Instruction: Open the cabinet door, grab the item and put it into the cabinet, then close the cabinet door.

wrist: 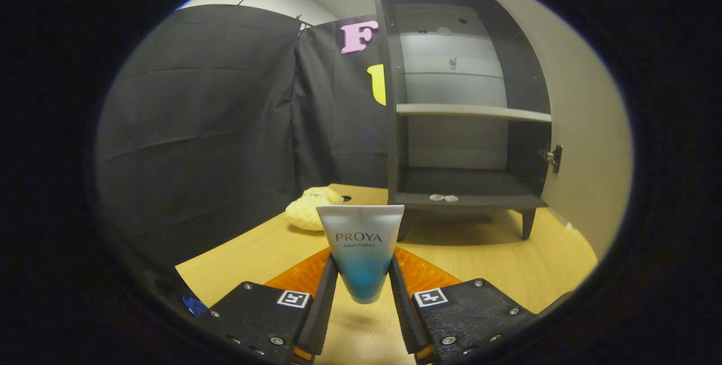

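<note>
The gripper (362,275) is clamped on a white-to-blue plastic cosmetic tube (361,252) — both fingers press against its narrower blue lower part, one on each side, and the tube stands upright between them with its wide flat white end up and its rounded blue end clear of the light wooden table (479,258), a soft shadow under it. Just behind the fingers, an orange ribbed mat (414,272) lies on the table, showing on both sides of the tube. Beyond the tube and a little to the left, a pale yellow plush toy (307,212) rests on the table near its far edge. Further back, on the right, a dark grey wooden cabinet (468,88) stands on short legs at the table's far right corner, open at the front — inside are a pale shelf (474,111) across the middle and a bare lower compartment, with two small round silvery pieces (443,198) on its front lip. Black cloth hangs behind the table.
</note>
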The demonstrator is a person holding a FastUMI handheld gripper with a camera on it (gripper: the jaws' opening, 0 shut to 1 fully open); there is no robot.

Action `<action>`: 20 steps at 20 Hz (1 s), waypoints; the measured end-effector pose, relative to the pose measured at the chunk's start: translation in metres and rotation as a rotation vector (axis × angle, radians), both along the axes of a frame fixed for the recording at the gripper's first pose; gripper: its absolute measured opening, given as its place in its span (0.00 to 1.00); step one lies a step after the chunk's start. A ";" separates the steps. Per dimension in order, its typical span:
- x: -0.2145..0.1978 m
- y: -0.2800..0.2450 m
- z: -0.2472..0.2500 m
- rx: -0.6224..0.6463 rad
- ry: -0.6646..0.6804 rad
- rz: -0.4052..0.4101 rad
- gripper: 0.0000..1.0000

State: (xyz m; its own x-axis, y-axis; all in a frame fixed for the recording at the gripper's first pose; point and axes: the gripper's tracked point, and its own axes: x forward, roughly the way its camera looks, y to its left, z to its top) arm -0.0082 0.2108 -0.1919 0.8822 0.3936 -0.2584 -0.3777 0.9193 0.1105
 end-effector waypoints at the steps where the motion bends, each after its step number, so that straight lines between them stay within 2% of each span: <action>1: 0.006 -0.003 0.014 -0.003 -0.013 -0.008 0.53; 6: 0.044 -0.025 0.081 -0.037 -0.096 -0.042 0.53; 13: 0.108 -0.068 0.178 -0.053 -0.196 -0.142 0.53; 20: 0.180 -0.106 0.247 -0.051 -0.239 -0.214 0.52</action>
